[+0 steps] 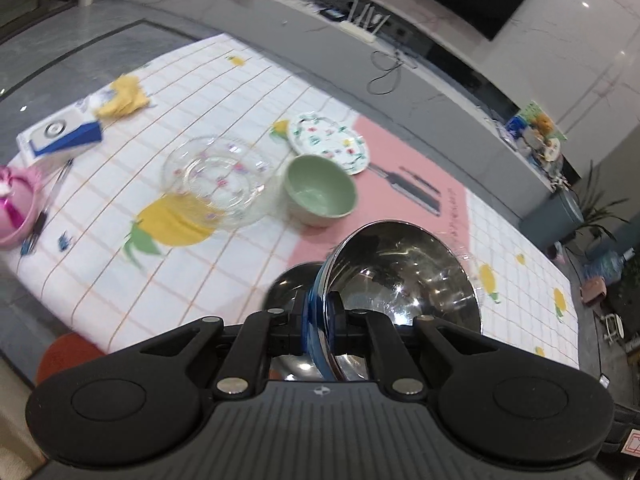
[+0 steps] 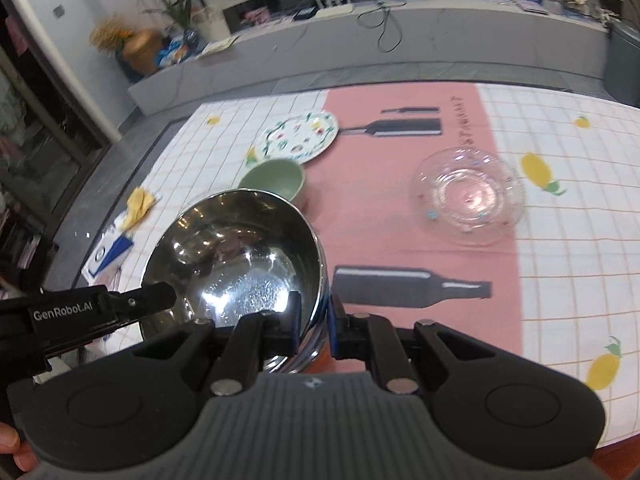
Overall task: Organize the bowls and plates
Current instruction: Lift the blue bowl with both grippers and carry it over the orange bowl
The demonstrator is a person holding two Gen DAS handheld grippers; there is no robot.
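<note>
A shiny steel bowl [image 1: 404, 276] is held above the table by both grippers. My left gripper [image 1: 320, 320] is shut on its rim at one side. My right gripper [image 2: 314, 320] is shut on the rim of the same bowl [image 2: 240, 252] at the other side; the left gripper [image 2: 152, 300] shows at the left of that view. On the tablecloth lie a green bowl [image 1: 320, 192] [image 2: 276, 180], a flowered white plate [image 1: 328, 142] [image 2: 298, 136], and a clear glass plate [image 1: 218, 178]. Another clear glass plate [image 2: 470, 196] lies to the right.
A pink container [image 1: 16, 204], a blue and white box [image 1: 60, 138], a yellow cloth [image 1: 122, 96] and pens [image 1: 48, 208] lie at the table's left end. A grey TV bench [image 1: 360, 48] with cables and a router runs behind the table.
</note>
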